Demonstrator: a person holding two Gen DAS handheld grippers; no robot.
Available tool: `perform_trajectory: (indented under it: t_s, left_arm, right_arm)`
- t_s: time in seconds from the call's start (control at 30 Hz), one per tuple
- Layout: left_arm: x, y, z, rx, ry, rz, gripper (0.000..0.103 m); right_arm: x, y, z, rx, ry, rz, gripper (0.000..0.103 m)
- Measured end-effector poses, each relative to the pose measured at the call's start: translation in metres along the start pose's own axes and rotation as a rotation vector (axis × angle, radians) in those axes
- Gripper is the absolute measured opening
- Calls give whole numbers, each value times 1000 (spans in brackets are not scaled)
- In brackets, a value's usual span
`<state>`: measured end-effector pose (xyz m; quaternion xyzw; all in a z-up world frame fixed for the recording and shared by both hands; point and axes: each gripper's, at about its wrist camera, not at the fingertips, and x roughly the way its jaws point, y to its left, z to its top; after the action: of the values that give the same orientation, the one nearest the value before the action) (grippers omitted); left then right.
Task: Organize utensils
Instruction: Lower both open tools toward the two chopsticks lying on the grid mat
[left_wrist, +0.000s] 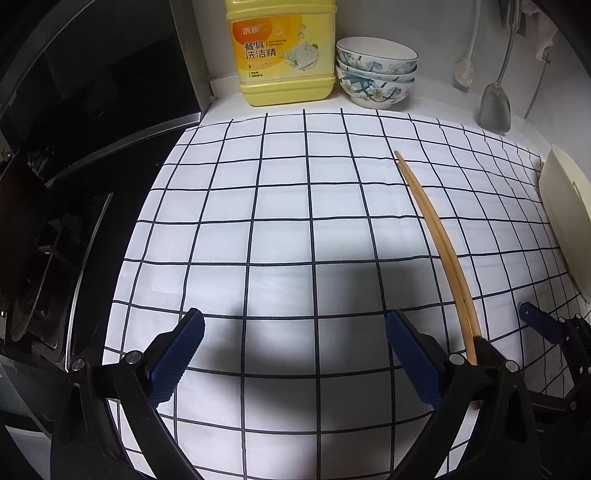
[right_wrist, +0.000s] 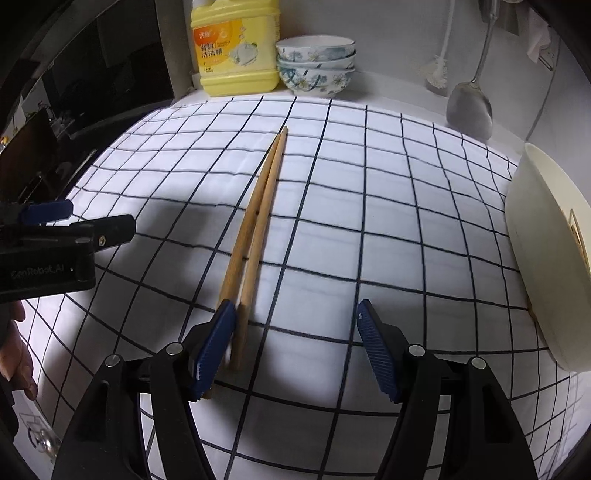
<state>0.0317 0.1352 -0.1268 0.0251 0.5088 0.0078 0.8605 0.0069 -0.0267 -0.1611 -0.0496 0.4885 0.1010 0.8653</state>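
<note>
While both grippers hover with jaws spread and empty, the chopsticks (right_wrist: 258, 229) lie on the checked cloth (right_wrist: 369, 240), near ends just inside the right gripper's (right_wrist: 295, 350) left finger.

I see open checked cloth (left_wrist: 280, 206) ahead; chopsticks (right_wrist: 258, 221) cross its middle, the cream container (right_wrist: 546, 258) walls the right, detergent bottle (left_wrist: 282, 51) and stacked bowls (left_wrist: 376, 72) block the back.

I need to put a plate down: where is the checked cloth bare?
The checked cloth is bare between the cooktop and the chopsticks. Crowded spots: the back, with detergent bottle and bowls, and the cream container.
</note>
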Motion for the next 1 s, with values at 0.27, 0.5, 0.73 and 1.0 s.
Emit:
perform_trajectory:
  t_s: [0.27, 0.5, 0.73, 1.0]
  left_arm:
    - [0, 0, 0, -3, -1, -6, 97]
    - [3, -7, -3, -25, 3, -33, 97]
    - [-1, -23, -10, -34, -18, -87, 97]
    - [-1, -31, -17, -69, -10, -92, 97]
  right_arm:
    - [1, -7, -2, 20, -15, -7, 65]
    - [1, -20, -2, 23, -23, -18, 65]
    - [2, -36, -1, 16, -28, -19, 65]
    - [4, -58, 0, 25, -37, -25, 65]
